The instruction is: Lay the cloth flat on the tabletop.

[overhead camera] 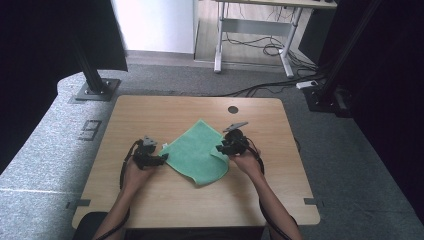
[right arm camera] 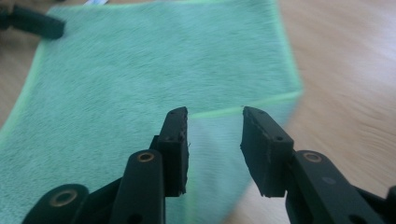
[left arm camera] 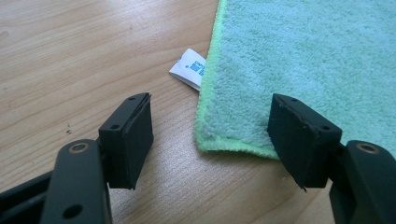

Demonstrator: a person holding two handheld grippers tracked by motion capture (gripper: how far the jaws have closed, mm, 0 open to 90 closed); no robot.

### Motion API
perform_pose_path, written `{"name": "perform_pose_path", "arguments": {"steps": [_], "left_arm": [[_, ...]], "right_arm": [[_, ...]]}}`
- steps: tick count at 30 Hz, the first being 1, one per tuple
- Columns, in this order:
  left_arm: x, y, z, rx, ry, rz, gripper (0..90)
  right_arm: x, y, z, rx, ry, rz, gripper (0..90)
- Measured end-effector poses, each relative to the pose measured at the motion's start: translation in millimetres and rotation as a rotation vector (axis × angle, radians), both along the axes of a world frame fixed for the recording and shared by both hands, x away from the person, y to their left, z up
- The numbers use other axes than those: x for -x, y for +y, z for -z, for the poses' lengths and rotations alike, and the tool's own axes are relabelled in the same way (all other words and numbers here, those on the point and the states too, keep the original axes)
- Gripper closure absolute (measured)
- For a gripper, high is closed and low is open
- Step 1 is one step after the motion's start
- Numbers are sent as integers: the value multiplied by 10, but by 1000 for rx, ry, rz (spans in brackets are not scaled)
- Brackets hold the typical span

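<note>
Pale wood first: the table (overhead camera: 150, 195) takes up the middle of the high view, a small dark round grommet (overhead camera: 233, 109) near its far edge. Dead centre lies the green towel (overhead camera: 197, 152), spread like a diamond, its lower right corner apparently doubled over onto itself, which looks like a fold under way. Now the hands, coming up from the bottom of the frame! The left gripper (overhead camera: 161, 159) sits at the towel's left corner, and in the left gripper view its jaws stand wide apart with nothing pinched: one pad over bare wood, the other over the towel's bright hem (left arm camera: 233, 144), seemingly lined up to take that corner. Over on the right, the right gripper (overhead camera: 220, 149) hovers at the doubled-over flap; in the right gripper view its jaws are parted, cloth visible between them but no pad pressing on it. Smallest of all, a white care label (left arm camera: 188, 68) pokes out from the towel's edge, upper middle of the left gripper view.
</note>
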State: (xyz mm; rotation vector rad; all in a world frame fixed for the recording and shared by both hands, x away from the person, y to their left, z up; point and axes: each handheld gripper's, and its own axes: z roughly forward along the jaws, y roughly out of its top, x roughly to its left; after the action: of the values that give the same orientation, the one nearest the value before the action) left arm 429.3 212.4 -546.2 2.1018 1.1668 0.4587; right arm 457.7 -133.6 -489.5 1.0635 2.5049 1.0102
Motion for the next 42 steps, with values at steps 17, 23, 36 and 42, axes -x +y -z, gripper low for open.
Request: {"name": "perform_pose_path", "arguments": {"steps": [17, 23, 36, 42], "left_arm": [[0, 0, 0, 0, 0, 0, 314], [1, -1, 0, 0, 0, -1, 314], [1, -3, 0, -1, 0, -2, 314], [-2, -8, 0, -3, 2, 4, 288]], "right_arm": [[-43, 77, 216, 105, 2, 10, 831], [-80, -266, 139, 112, 0, 108, 716], [174, -480, 50, 73, -33, 134, 497], [381, -291, 123, 52, -5, 72, 449]]}}
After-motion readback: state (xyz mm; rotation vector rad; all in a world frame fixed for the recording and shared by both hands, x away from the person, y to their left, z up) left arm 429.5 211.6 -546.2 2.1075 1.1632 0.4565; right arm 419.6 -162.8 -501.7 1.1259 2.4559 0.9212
